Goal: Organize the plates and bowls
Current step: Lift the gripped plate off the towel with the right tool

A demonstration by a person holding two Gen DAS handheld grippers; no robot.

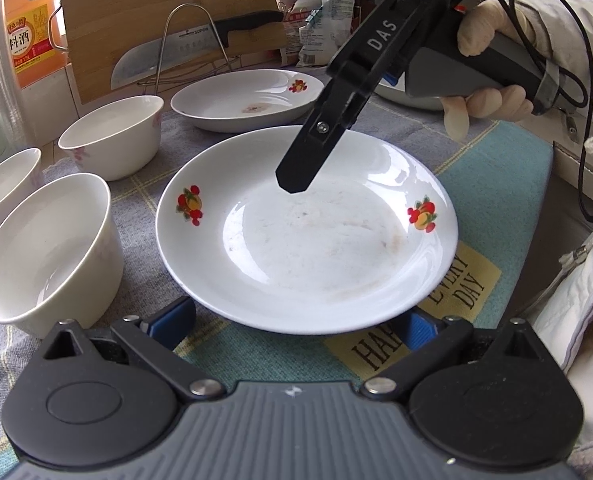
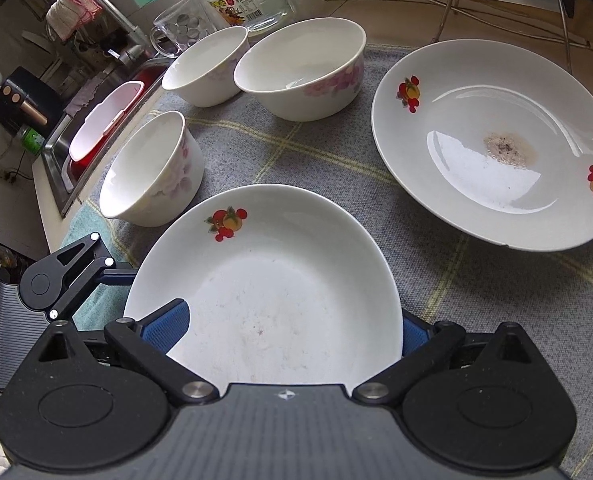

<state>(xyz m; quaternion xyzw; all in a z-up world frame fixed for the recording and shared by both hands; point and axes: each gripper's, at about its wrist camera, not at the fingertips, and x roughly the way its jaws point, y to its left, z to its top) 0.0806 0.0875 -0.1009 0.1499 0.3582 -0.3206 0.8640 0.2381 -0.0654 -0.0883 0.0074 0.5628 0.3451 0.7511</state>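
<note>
The right gripper (image 1: 292,184) hangs over the near plate (image 1: 308,240), whose rim sits between its wide blue pads (image 2: 168,330); the left gripper (image 1: 296,320), also wide, straddles the near edge. Close squarely on the rim, I judge, before lifting toward the far plate (image 2: 496,144). Two plates, three bowls (image 2: 152,172) on the cloth (image 2: 456,280).

Left of near plate (image 2: 264,280): three bowls (image 2: 152,168) crowd close.
Beyond it: open cloth (image 2: 296,152) gap.
Far right: second plate (image 2: 492,144), knife rack (image 2: 556,12) behind.
</note>
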